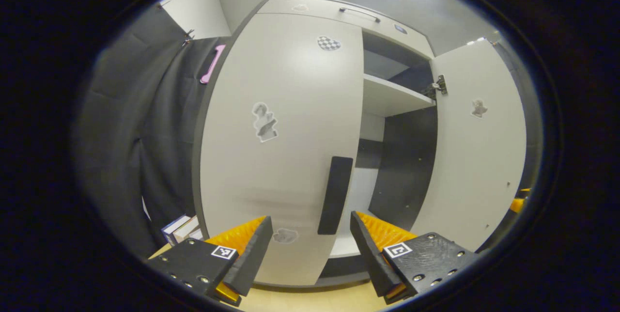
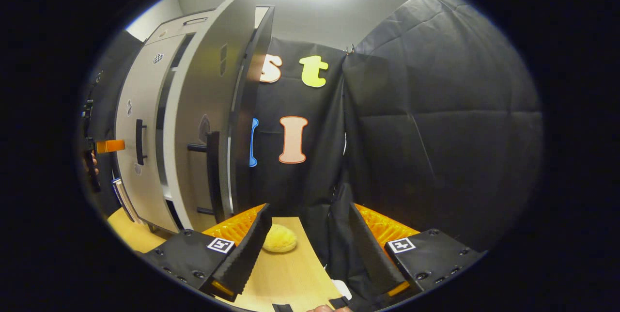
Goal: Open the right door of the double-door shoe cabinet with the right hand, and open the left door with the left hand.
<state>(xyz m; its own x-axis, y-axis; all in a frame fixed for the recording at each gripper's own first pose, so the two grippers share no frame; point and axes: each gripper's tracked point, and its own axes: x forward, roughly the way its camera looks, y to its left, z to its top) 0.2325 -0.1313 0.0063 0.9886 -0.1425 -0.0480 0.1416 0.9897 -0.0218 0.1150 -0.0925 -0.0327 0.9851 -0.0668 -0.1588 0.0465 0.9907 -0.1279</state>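
Right door (image 1: 477, 142) swung open; left door (image 1: 281, 142) closed. Left gripper (image 1: 310, 234) fingers spread, ungrasping: handle (image 1: 335, 195) should be straddled squarely, then clenched. Right gripper (image 2: 307, 234) released.

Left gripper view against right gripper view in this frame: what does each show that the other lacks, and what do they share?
Left gripper view: the cabinet's inner shelf, a hinge, a pink handle on the cloth, and books.
Right gripper view: a yellow lump on the table, and the right gripper, open.
Shared: the left door, looking shut, its dark handle, the open left gripper near it, and the right door, open.
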